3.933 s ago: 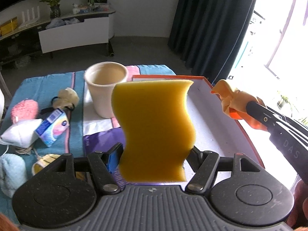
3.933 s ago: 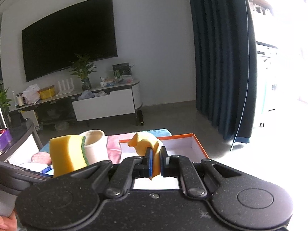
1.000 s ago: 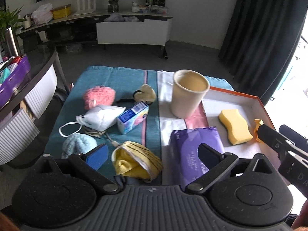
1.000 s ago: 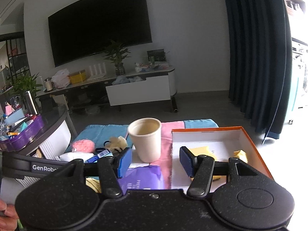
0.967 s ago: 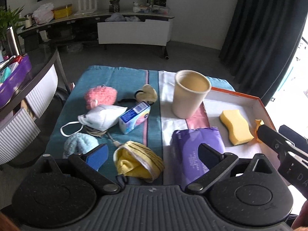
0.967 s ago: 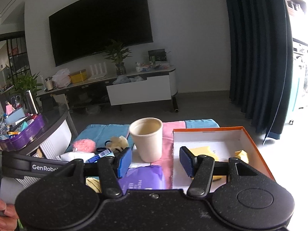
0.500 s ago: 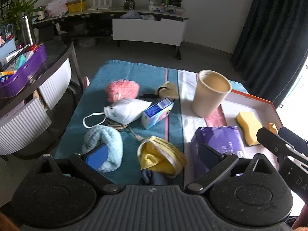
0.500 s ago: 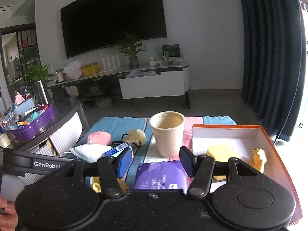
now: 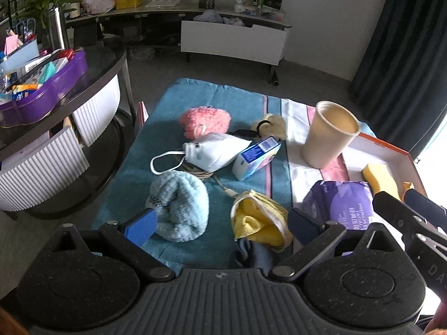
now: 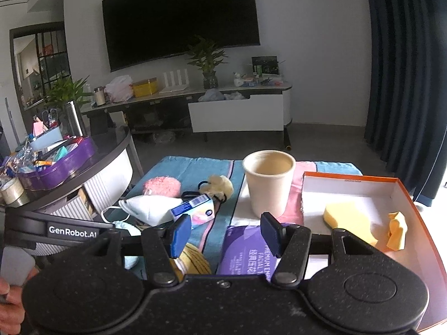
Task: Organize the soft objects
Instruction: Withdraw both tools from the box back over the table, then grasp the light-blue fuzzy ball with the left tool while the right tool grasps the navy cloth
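Soft items, sorted: yellow sponge (image 10: 349,219) and small orange cloth (image 10: 397,230), both lying inside the orange-rimmed white box (image 10: 405,192) at the right end of the table, apart from each other.

Soft items, unsorted, on the teal striped cloth (image 9: 195,95): light-blue fluffy towel (image 9: 181,203); yellow cloth in a striped pouch (image 9: 259,217) just beside it; white face mask (image 9: 215,150) with its loop trailing left; pink fluffy puff (image 9: 205,118) behind the mask; cream plush hair tie (image 9: 269,122); small blue tissue pack (image 9: 257,153), touching the mask's edge.

Other items: beige cup (image 9: 329,136), upright, between the tissue pack and the box; purple facial-tissue packet (image 9: 343,203), lying in front of the cup against the box's near side.

Left gripper (image 9: 220,223): jaws spread wide, nothing between the blue pads, hovering over the blue towel and the yellow cloth.

Right gripper (image 10: 225,233): jaws released, empty, above the purple packet; its fingers enter the left wrist view from the right.
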Motion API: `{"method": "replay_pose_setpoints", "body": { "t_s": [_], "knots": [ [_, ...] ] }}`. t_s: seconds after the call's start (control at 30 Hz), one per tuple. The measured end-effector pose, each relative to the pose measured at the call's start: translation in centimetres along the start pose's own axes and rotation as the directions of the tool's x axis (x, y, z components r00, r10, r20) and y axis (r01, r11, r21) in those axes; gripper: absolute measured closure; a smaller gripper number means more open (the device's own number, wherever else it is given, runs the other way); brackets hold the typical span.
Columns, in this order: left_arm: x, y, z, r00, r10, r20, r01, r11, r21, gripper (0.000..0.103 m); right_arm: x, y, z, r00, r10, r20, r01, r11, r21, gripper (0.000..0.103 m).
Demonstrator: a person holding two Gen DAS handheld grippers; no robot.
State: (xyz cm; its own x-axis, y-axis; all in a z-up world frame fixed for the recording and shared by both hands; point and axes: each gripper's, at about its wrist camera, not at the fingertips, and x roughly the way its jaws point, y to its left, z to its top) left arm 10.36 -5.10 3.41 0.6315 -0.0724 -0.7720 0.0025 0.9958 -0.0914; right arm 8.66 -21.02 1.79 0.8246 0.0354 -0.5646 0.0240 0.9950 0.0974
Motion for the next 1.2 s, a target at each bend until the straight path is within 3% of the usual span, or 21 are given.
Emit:
{"method": "replay_pose_setpoints", "body": {
  "t_s": [0.57, 0.9, 1.1, 1.2],
  "knots": [
    [1.3, 3.5, -1.1, 0.999, 0.034, -0.038, -0.037, 0.998, -0.055, 0.000, 1.5, 2.1, -1.1, 0.997, 0.049, -0.054, -0.051, 0.998, -0.039, 0.036],
    [3.3, 7.5, -2.4, 0.995, 0.064, -0.071, -0.072, 0.990, -0.120, 0.000, 1.9, 2.9, -2.2, 0.993, 0.086, -0.083, -0.092, 0.993, -0.068, 0.036],
    [5.5, 7.3, -2.3, 0.998, 0.011, -0.058, -0.015, 0.997, -0.076, 0.000, 2.1, 3.8, -2.9, 0.987, 0.119, -0.105, -0.130, 0.986, -0.106, 0.034],
    [7.0, 6.7, -2.0, 0.998, 0.022, -0.052, -0.024, 0.999, -0.044, 0.000, 2.5, 4.5, -3.2, 0.983, 0.136, -0.125, -0.152, 0.979, -0.133, 0.032]
  ]
}}
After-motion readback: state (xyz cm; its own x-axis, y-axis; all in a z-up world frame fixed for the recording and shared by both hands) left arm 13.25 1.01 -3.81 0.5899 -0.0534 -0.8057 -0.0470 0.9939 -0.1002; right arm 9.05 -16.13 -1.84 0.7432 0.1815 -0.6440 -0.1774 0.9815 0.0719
